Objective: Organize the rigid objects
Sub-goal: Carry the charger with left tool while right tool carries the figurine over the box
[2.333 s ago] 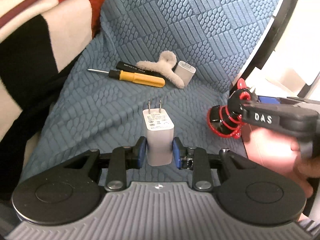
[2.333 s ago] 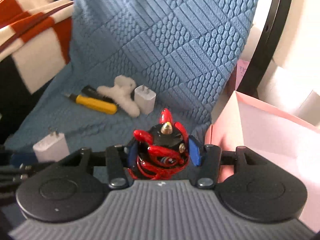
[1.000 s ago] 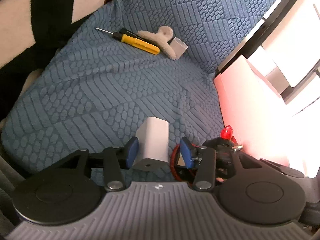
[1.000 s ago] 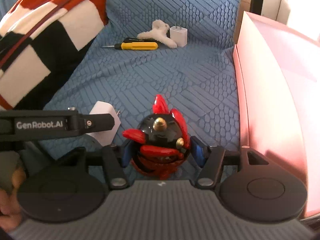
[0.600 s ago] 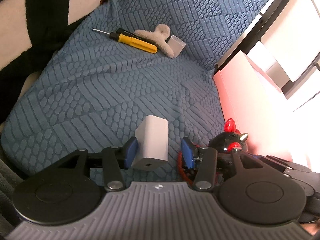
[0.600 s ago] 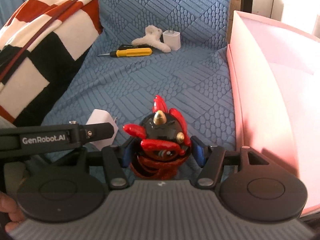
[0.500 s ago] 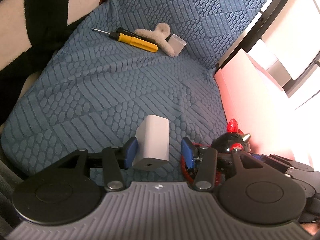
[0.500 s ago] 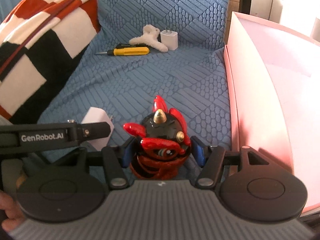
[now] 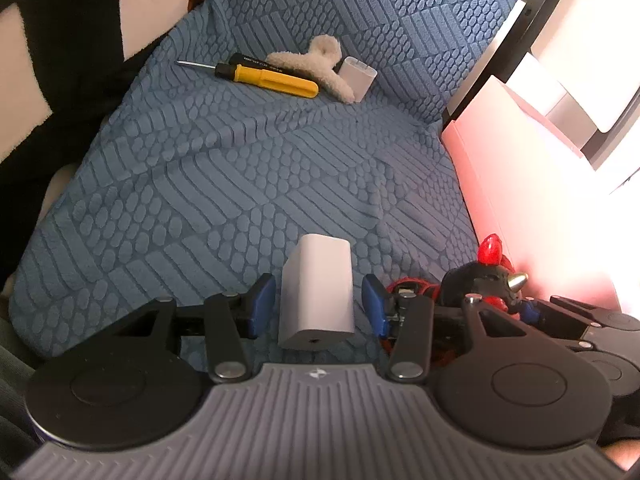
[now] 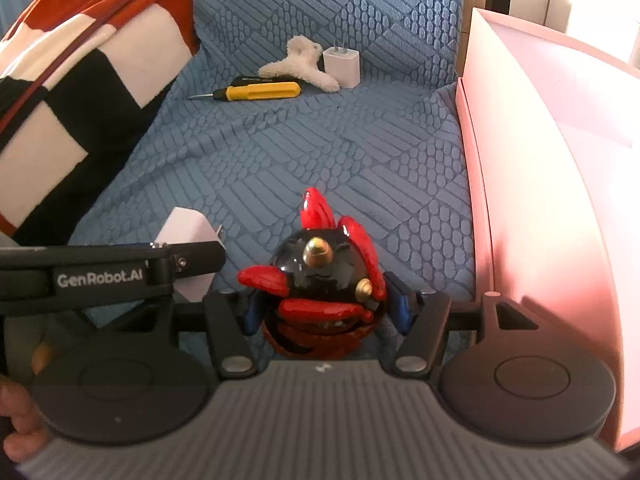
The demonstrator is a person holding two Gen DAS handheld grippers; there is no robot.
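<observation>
I count two white chargers: one (image 9: 318,288) between my left claw's pads, one (image 10: 341,65) beside the fluffy hair clip (image 10: 297,65). That clip is the only one. One yellow screwdriver (image 10: 256,91) lies by it, one black-handled screwdriver (image 10: 250,79) behind. One red-and-black figurine (image 10: 326,276), one pink box (image 10: 520,184).

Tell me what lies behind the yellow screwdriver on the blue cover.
Behind the yellow screwdriver lies a black-handled tool, mostly hidden by it, then a fluffy cream hair clip. A white charger stands beside the clip.

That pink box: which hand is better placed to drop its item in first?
Probably the right: its gripper holds the toy right beside the pink box, while the left gripper sits farther away.
</observation>
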